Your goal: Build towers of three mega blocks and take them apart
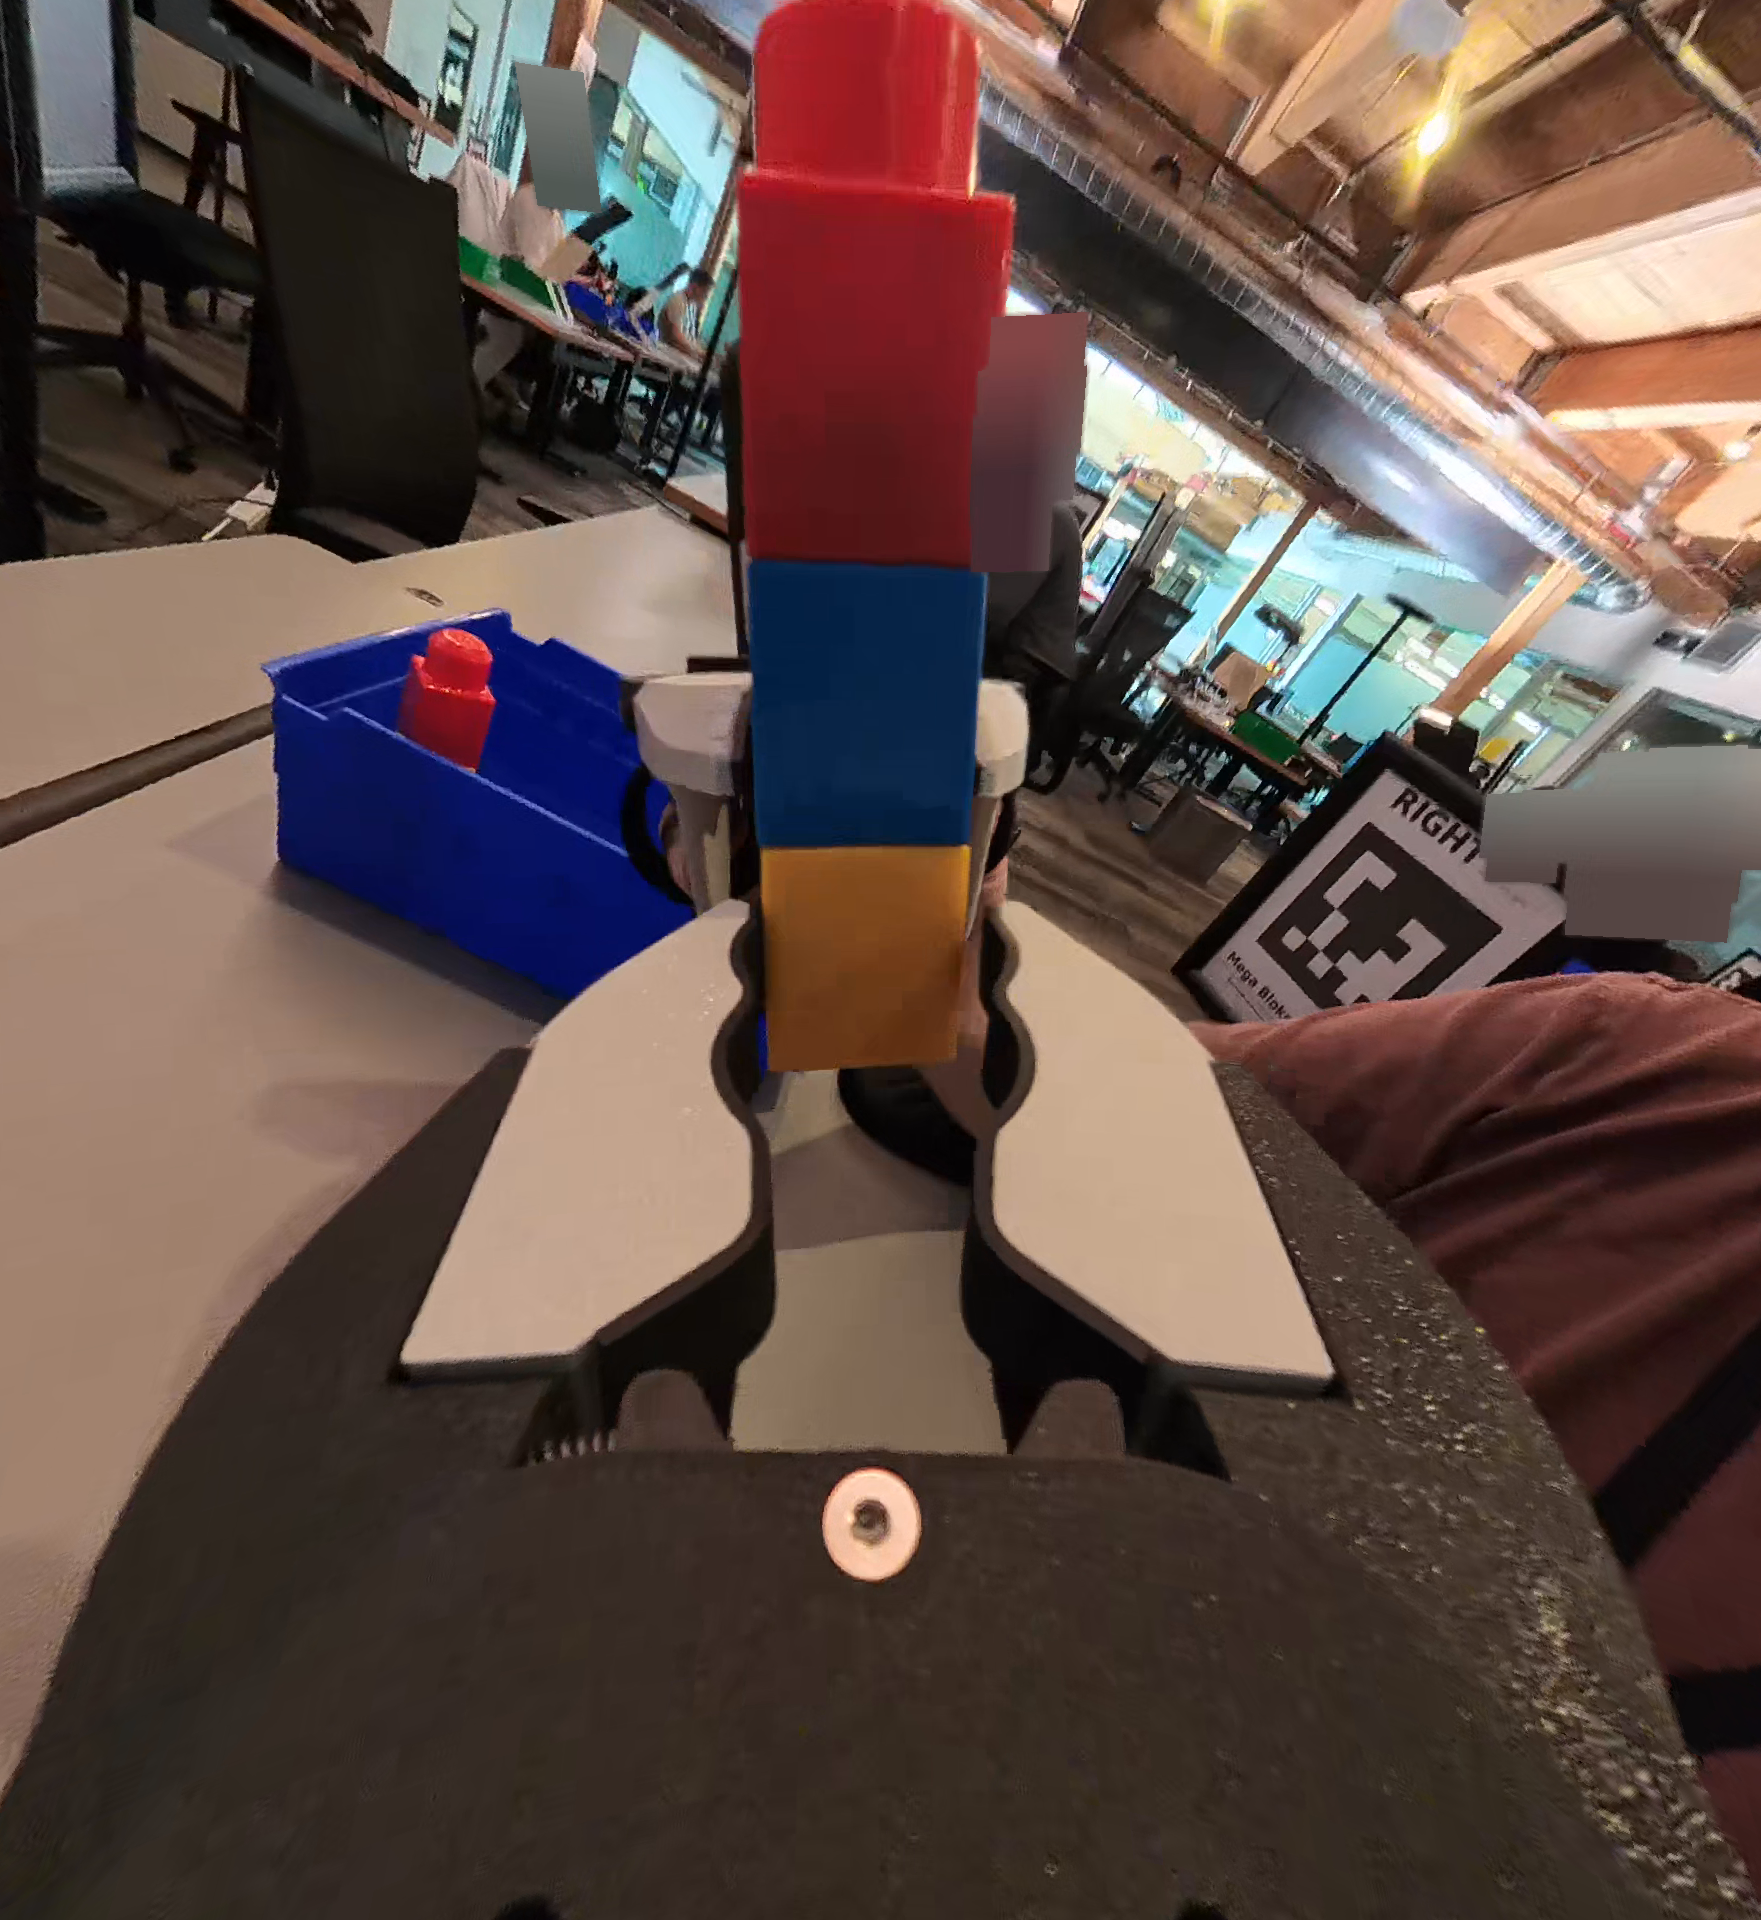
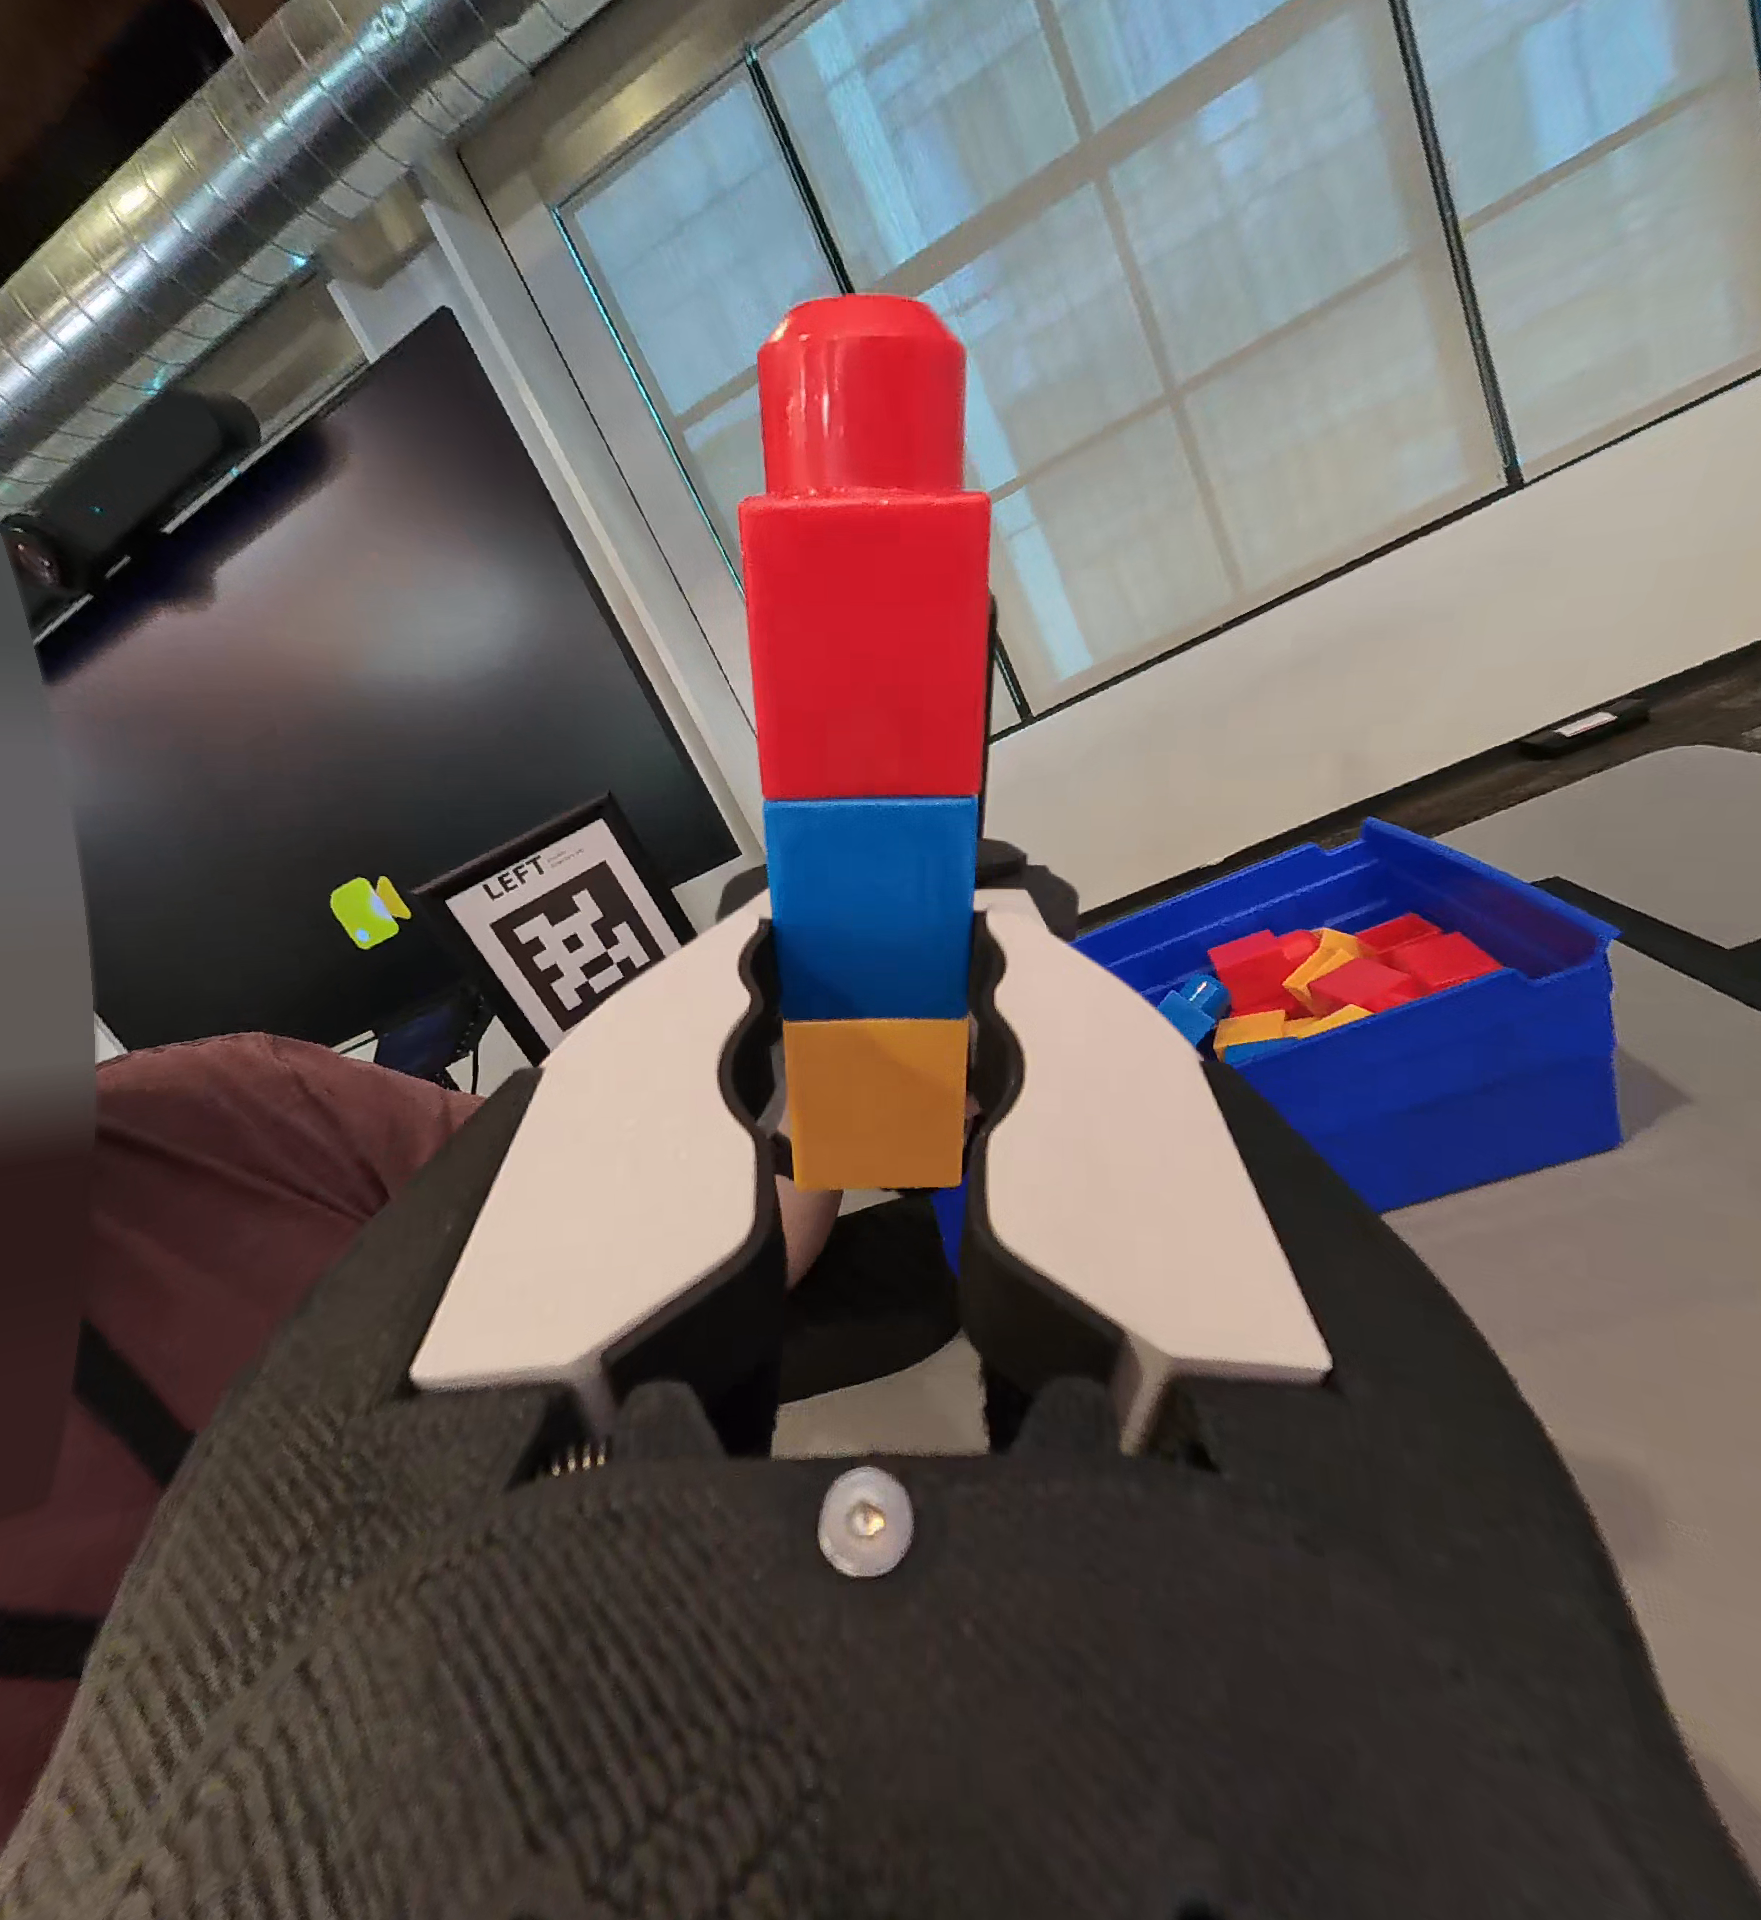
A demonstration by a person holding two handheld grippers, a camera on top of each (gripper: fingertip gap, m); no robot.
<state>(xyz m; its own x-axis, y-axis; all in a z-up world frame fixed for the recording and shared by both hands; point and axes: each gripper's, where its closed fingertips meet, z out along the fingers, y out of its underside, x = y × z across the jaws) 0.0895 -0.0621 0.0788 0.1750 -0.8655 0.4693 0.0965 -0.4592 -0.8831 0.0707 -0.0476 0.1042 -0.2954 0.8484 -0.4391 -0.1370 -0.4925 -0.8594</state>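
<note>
Looking along my left claw, I see a blue plastic bin off to its left on the table. Dead ahead, between its fingers, is the yellow bottom block of a red, blue and yellow plastic block tower. A sliver shows at one pad, so I read that claw as not yet pinching. My right claw is clenched on the blue middle block. I judge the plastic light, stiff and slick: squeeze the flat sides and pull straight.
</note>
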